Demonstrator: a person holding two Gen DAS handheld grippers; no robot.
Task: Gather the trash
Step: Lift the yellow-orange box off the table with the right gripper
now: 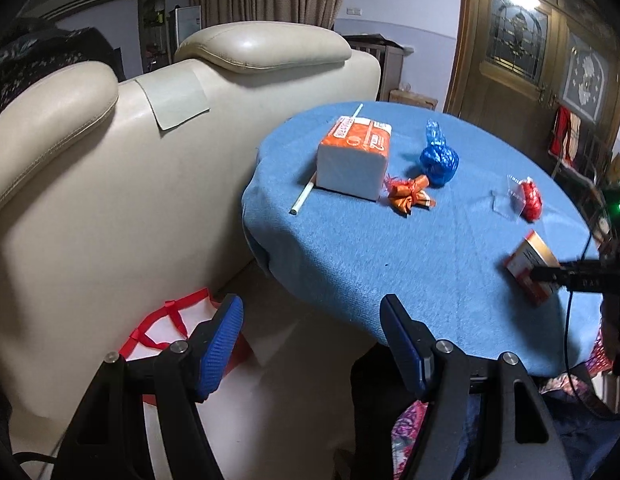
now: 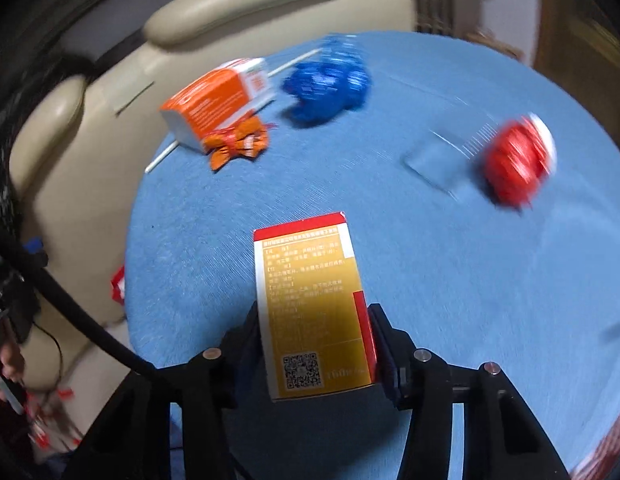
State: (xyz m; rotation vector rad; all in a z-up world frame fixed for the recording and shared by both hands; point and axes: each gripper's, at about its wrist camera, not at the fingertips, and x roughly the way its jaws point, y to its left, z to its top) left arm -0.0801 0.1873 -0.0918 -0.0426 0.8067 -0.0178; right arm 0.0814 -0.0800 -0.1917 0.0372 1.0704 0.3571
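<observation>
The right gripper (image 2: 316, 344) is clamping a red-and-yellow carton (image 2: 310, 304), its jaws pressing both long sides, over the near part of the round table's blue cloth (image 2: 470, 280). Beyond the carton, a crumpled red wrapper (image 2: 518, 160) is lying to the right, a blue plastic bag (image 2: 326, 84) farther back, and an orange wrapper (image 2: 238, 142) is touching an orange tissue pack (image 2: 214, 104). The left gripper (image 1: 314, 344) is hanging empty with jaws wide apart, off the cloth's near edge, beside a cream leather sofa (image 1: 110, 200).
</observation>
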